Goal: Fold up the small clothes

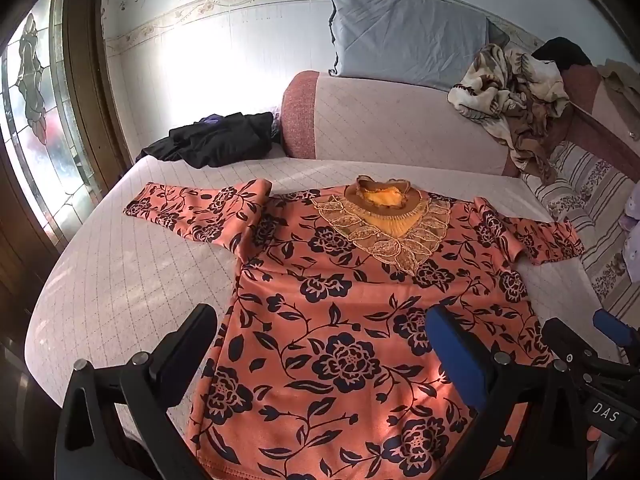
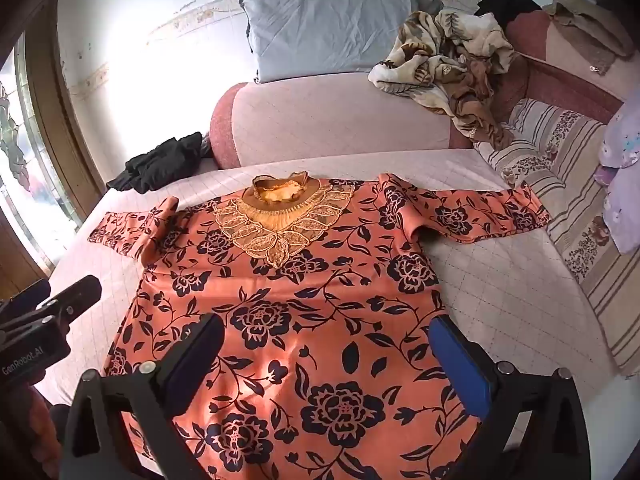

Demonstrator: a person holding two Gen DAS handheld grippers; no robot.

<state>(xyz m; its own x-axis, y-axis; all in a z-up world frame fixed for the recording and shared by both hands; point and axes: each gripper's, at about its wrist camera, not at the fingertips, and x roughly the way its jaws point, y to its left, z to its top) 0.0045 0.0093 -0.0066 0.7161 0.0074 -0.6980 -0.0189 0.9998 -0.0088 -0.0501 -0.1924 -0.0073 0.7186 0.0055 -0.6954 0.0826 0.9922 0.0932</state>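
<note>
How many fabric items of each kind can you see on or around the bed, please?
Floral orange top, spread flat: 1
Black clothing heap: 1
Crumpled cream-and-brown blanket: 1
Grey-blue pillow: 1
Pink bolster: 1
Total: 5

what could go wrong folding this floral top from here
1. The left sleeve already lies creased near the shoulder; folding it in as it is may trap the wrinkle.
2. The raised lace collar could bunch or snag if the floral top is folded across it.
3. Both the left gripper and right gripper hover open above the hem, so a pinch might also catch the quilted bed cover.
</note>
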